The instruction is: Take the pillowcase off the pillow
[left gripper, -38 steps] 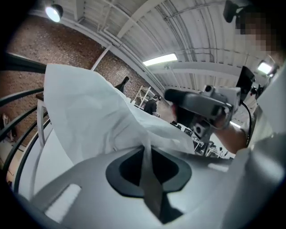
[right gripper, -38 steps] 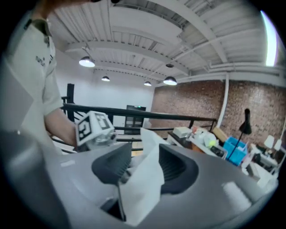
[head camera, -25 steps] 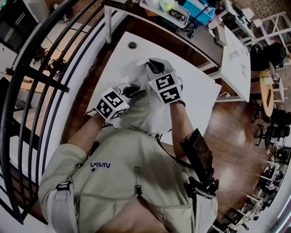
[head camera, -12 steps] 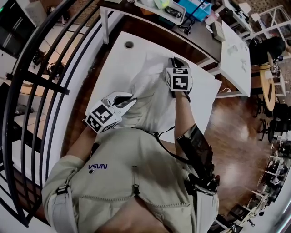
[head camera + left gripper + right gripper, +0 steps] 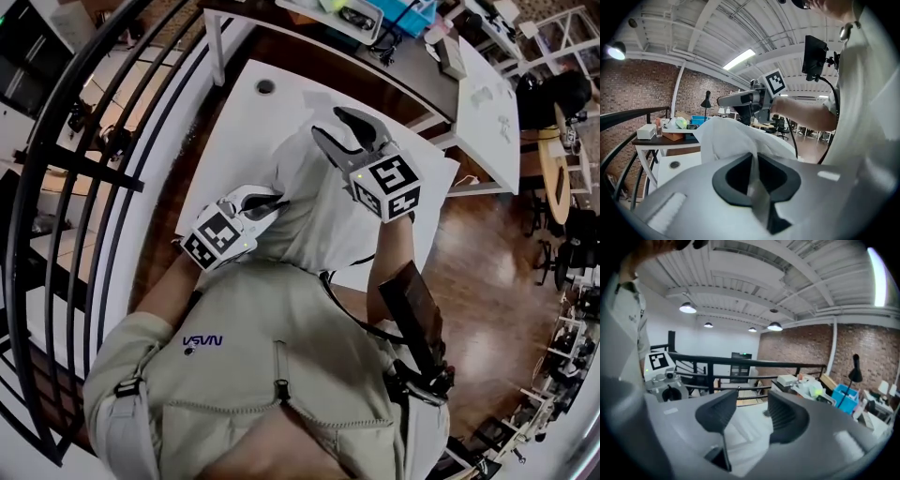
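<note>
The white pillow in its white pillowcase [image 5: 314,220] lies on the white table [image 5: 234,131], right in front of me. My left gripper [image 5: 277,201] is at the pillow's left side, shut on a fold of the pillowcase. In the left gripper view the cloth [image 5: 733,136] runs pinched between the pads [image 5: 765,174]. My right gripper [image 5: 343,132] hangs above the pillow's far end. Its jaws have just been opening and hold nothing. Between them, the right gripper view shows only the white cloth [image 5: 745,437] lying below.
A black railing [image 5: 56,159] curves along the left. Behind the table stands a second table [image 5: 469,103] with a blue bin [image 5: 412,14] and clutter. Wooden floor [image 5: 478,272] lies to the right. The table has a cable hole [image 5: 266,86] at its far left.
The right gripper has let go of the cloth at the pillow's far end, opened, and come up and back toward me. The left gripper keeps its hold and has shifted only slightly.
</note>
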`<state>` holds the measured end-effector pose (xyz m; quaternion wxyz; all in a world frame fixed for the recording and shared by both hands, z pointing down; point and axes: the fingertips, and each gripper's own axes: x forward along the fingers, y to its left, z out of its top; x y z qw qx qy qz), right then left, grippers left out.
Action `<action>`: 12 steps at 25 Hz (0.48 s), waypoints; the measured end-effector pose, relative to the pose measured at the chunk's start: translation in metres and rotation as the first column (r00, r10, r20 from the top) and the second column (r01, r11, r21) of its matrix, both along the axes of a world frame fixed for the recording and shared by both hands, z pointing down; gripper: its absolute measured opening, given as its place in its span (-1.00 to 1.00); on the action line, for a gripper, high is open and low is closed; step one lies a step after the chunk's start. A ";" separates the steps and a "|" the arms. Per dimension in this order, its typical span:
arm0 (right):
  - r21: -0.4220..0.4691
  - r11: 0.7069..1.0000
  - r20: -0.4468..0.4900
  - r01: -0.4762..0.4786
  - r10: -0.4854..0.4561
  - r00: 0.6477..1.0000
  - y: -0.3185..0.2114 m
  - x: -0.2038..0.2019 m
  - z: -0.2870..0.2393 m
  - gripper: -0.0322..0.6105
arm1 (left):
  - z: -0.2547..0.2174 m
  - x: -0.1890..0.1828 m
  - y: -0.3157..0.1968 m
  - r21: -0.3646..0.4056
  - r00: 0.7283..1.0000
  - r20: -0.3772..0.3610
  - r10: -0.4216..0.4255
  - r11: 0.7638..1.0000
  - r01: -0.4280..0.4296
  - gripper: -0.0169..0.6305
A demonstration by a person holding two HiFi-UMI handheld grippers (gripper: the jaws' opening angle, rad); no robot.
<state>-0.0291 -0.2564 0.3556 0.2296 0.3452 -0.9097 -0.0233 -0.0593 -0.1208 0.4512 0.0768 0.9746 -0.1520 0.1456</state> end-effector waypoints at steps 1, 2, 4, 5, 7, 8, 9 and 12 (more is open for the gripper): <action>-0.017 0.999 -0.076 0.047 -0.048 0.996 0.006 -0.008 0.009 -0.26 | 0.000 0.001 0.001 0.006 1.000 0.004 0.004 1.000 -0.004 -0.86; -0.045 0.996 -0.153 0.079 -0.085 0.985 0.010 -0.014 0.022 -0.26 | -0.001 0.001 0.001 0.013 1.000 0.010 0.006 1.000 -0.006 -0.86; -0.082 0.992 -0.220 0.096 -0.112 0.969 0.009 -0.019 0.041 -0.34 | -0.001 0.003 0.004 0.029 1.000 0.027 0.013 0.999 -0.014 -0.85; -0.081 0.993 -0.218 0.082 -0.098 0.971 0.005 -0.019 0.044 -0.63 | -0.001 0.004 0.006 0.036 0.999 0.031 0.021 0.999 -0.023 -0.85; -0.062 0.998 -0.220 0.033 -0.046 0.974 -0.009 -0.016 0.044 -0.89 | -0.005 0.007 0.012 0.050 0.998 0.030 0.046 0.998 -0.047 -0.86; -0.058 0.998 -0.226 0.016 -0.028 0.974 -0.016 -0.015 0.045 -0.89 | -0.006 0.008 0.015 0.058 0.998 0.030 0.053 0.997 -0.055 -0.86; -0.058 0.998 -0.231 0.007 -0.020 0.973 -0.020 -0.014 0.046 -0.89 | -0.007 0.009 0.017 0.064 0.998 0.029 0.053 0.996 -0.054 -0.86; -0.060 0.998 -0.206 0.027 -0.039 0.978 -0.021 -0.008 0.040 -0.89 | -0.005 0.007 0.014 0.060 0.999 0.026 0.028 0.998 -0.030 -0.85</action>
